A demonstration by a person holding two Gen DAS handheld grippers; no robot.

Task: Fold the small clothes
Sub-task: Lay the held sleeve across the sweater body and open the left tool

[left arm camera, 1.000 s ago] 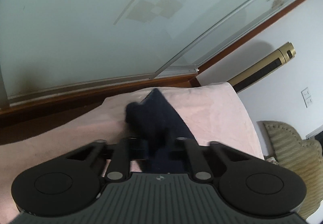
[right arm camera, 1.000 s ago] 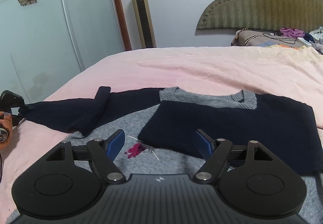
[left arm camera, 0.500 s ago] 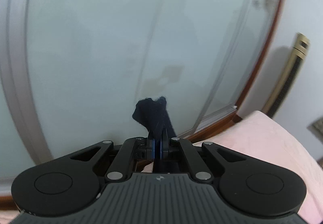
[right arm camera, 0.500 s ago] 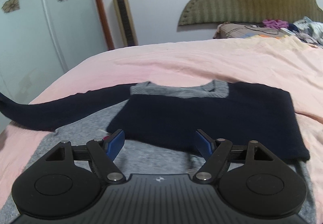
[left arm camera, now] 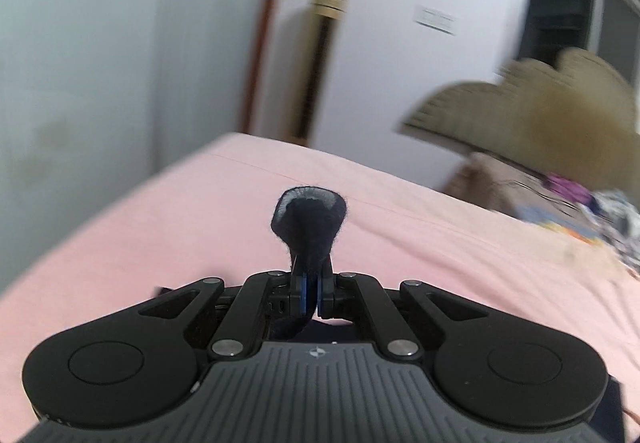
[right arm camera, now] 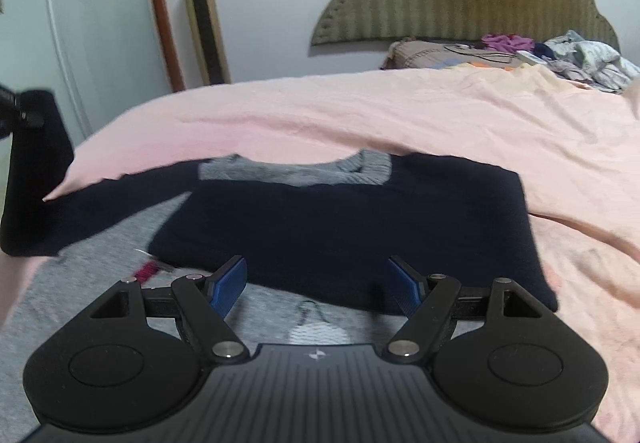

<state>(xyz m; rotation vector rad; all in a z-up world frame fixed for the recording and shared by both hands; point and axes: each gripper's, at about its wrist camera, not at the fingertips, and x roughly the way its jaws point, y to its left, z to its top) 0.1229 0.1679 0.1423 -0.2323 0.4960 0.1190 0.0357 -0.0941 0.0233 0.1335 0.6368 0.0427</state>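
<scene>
Left tongs [left arm camera: 311, 297] clamped on dark navy knit sweater's sleeve cuff [left arm camera: 308, 221], lifted; right tongs [right arm camera: 318, 285] wide open, empty above the half-folded body [right arm camera: 340, 227]; sleeve fold pending.

Seemingly no legible text anywhere.

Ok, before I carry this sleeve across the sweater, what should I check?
1. Left gripper shut on the navy knit sleeve cuff: ok.
2. Sleeve lifted off the pink bedsheet: ok.
3. Right gripper open, holding nothing: ok.
4. Navy sweater body with grey collar lying flat, other side already folded in: ok.
5. Small pink-red item by the sweater's edge, out of the fold path: cannot tell.
</scene>
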